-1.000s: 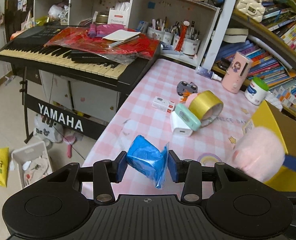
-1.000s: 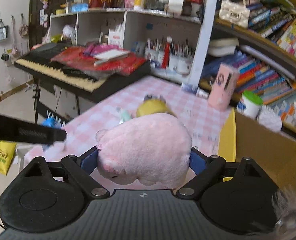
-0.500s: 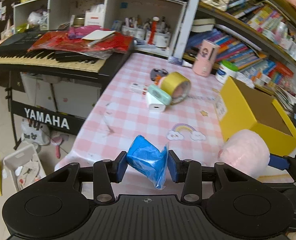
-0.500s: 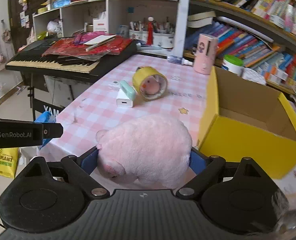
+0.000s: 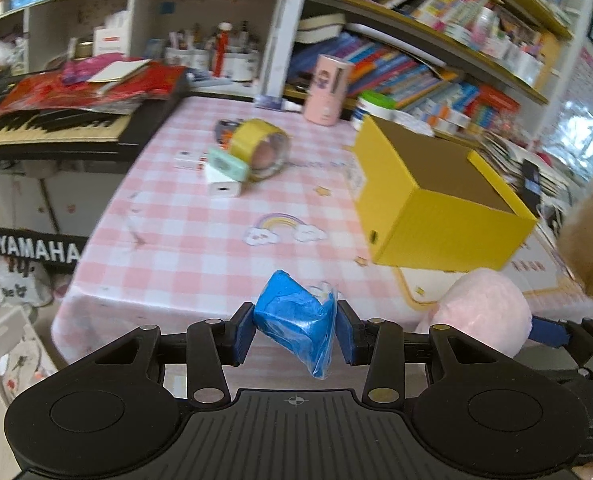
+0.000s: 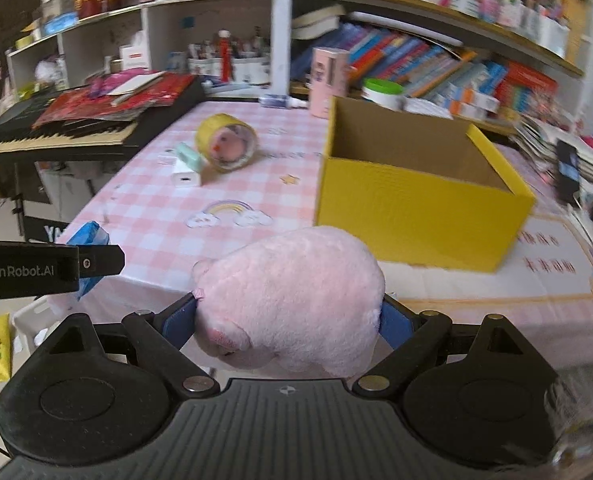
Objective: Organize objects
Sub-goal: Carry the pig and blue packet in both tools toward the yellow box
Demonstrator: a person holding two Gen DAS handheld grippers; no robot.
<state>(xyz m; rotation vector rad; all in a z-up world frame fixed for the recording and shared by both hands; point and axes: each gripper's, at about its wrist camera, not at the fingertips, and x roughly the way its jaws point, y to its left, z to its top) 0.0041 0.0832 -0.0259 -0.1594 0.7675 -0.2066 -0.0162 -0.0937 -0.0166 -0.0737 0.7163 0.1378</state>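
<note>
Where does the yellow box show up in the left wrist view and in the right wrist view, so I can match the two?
Left wrist view: the yellow box sits right of centre on the pink checked tablecloth, open top up, one corner toward the camera.
Right wrist view: it is right of centre, beyond the pink plush.
Shared landmark: the rainbow print on the cloth lies left of the box in both views.

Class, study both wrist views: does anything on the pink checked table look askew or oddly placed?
Yes. The gold tape roll is tipped up, leaning among a mint green case and white charger, with something pink showing through its core. The yellow box sits upright.
</note>
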